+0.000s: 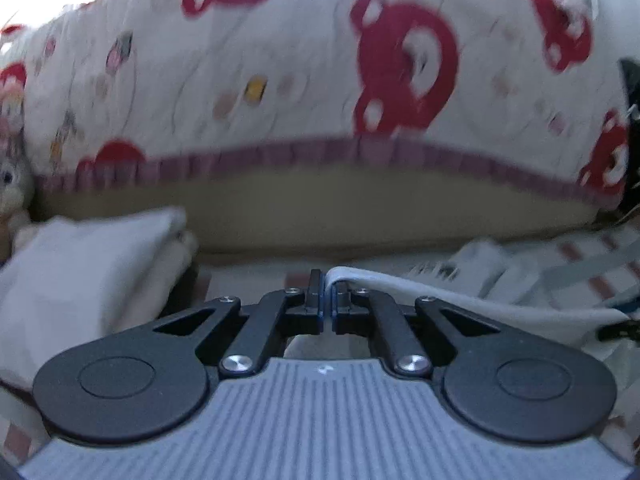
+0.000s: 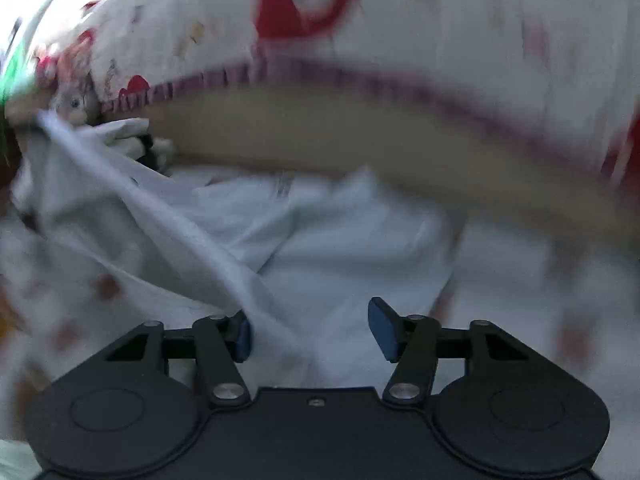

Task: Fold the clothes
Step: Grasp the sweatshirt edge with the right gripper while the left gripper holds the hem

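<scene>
Left gripper (image 1: 329, 280) is clamped tight on the hem of a white garment (image 1: 460, 296), w/ the cloth edge pinched between the pads and trailing off to the right of that view. Right gripper (image 2: 310, 330) has its jaws standing apart, blue pads (image 2: 382, 330) well separated; a fold of the same pale cloth (image 2: 224, 256) drapes diagonally across the gap btwn them but the pads aren't pressing on it afaict. Rest of the garment is bunched up in a heap in front of the right gripper, on a light bedcover w/ small reddish squares (image 1: 600, 284). On the left of the left wrist view there's a neat stack of folded white stuff (image 1: 80, 272). Behind all that runs a tan mattress edge (image 1: 320, 216), and over it a white quilt w/ big red bear faces (image 1: 404, 68) and a purple frilly trim. Small plush toy (image 2: 74, 104) peeks out at the far left. Both views are pretty motion-blurred tbh.
</scene>
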Motion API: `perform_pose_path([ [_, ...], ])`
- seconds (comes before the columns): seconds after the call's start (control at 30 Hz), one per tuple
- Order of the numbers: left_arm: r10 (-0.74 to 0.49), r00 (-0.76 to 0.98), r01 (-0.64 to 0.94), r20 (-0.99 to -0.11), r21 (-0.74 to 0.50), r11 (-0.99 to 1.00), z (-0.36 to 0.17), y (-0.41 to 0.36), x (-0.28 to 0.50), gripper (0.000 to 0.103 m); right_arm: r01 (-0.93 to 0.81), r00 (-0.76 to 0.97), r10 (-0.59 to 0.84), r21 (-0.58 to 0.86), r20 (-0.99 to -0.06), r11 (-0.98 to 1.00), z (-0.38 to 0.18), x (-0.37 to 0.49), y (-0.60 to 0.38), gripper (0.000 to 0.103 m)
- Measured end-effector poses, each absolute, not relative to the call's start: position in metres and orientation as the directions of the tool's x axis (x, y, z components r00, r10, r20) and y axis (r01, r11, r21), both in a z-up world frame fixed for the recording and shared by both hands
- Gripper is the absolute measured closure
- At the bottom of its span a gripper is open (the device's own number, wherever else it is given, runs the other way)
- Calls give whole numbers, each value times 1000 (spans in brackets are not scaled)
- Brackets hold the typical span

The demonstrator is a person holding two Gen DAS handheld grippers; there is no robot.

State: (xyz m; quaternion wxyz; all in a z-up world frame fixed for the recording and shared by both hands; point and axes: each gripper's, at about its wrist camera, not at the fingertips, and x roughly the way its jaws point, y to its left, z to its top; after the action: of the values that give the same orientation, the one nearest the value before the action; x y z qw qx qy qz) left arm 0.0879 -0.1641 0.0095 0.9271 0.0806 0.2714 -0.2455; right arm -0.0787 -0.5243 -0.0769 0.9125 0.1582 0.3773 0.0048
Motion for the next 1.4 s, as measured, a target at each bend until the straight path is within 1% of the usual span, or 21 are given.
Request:
perform_pose_path([
  [0.07, -370, 729, 462, -575, 15, 887, -15, -158, 96, 99, 147, 690, 208, 416, -693, 898, -94, -84, -530, 41],
  [0.13, -276, 736, 410, -618, 83, 908, -41, -153, 104, 99, 148, 704, 210, 430, -678, 891, -101, -98, -525, 40],
  [0.2, -205, 728, 371, -654, 124, 920, -64, -145, 113, 100, 134, 712, 189, 394, -677, 909, -103, -112, -517, 40],
  [0.3, -215, 664, 313, -716, 5, 950, -86, -116, 123, 99, 144, 680, 158, 343, -716, 928, -106, -126, -505, 39],
  [0.37, -241, 644, 281, -726, -68, 957, -89, -101, 125, 99, 152, 682, 141, 327, -718, 933, -104, -134, -500, 39],
  [0.43, -248, 649, 267, -719, -90, 959, -88, -91, 121, 99, 139, 682, 127, 298, -720, 944, -105, -146, -491, 38],
  [0.53, -284, 654, 256, -702, -148, 955, -85, -80, 116, 99, 89, 659, 82, 186, -748, 979, -112, -152, -472, 29],
  [0.6, -290, 659, 249, -694, -162, 955, -84, -79, 115, 99, 46, 631, 49, 100, -774, 994, -124, -153, -456, 29],
  [0.7, -292, 664, 255, -689, -158, 954, -83, -82, 114, 99, 5, 591, 27, 37, -807, 999, -139, -149, -439, 28],
  [0.77, -289, 668, 266, -686, -142, 953, -83, -85, 114, 99, -2, 589, -91, -114, -803, 994, -149, -144, -426, 23],
  [0.8, -285, 671, 274, -684, -129, 953, -83, -86, 114, 99, -4, 588, -160, -200, -793, 980, -155, -141, -420, 17],
  [0.87, -286, 677, 289, -678, -113, 951, -81, -89, 113, 99, -1, 593, -349, -434, -726, 901, -167, -133, -407, 17],
  [0.9, -290, 679, 296, -674, -110, 949, -81, -89, 112, 99, 9, 608, -385, -479, -694, 878, -170, -131, -407, 19],
  [0.97, -320, 681, 321, -659, -124, 939, -80, -88, 111, 99, 34, 648, -381, -474, -660, 880, -168, -127, -411, 31],
  [1.0, -363, 679, 349, -638, -154, 924, -80, -86, 110, 98, 50, 670, -356, -439, -651, 897, -164, -127, -416, 49],
  [1.03, -407, 676, 378, -615, -185, 907, -80, -83, 109, 98, 68, 695, -317, -380, -646, 923, -159, -127, -423, 78],
  [1.07, -420, 673, 391, -609, -188, 901, -80, -82, 109, 97, 96, 711, -298, -332, -637, 938, -153, -127, -430, 92],
  [1.17, -398, 678, 403, -618, -141, 904, -78, -83, 110, 99, 210, 729, -330, -263, -600, 942, -131, -124, -452, 94],
  [1.23, -391, 673, 419, -628, -111, 901, -70, -86, 108, 100, 269, 733, -379, -270, -566, 924, -109, -123, -467, 94],
  [1.33, -409, 668, 490, -621, -45, 870, -38, -94, 98, 100, 329, 738, -452, -317, -502, 890, -68, -123, -485, 95],
  [1.4, -431, 664, 546, -611, 3, 838, -9, -99, 89, 101, 348, 753, -465, -317, -465, 882, -33, -126, -497, 95],
])
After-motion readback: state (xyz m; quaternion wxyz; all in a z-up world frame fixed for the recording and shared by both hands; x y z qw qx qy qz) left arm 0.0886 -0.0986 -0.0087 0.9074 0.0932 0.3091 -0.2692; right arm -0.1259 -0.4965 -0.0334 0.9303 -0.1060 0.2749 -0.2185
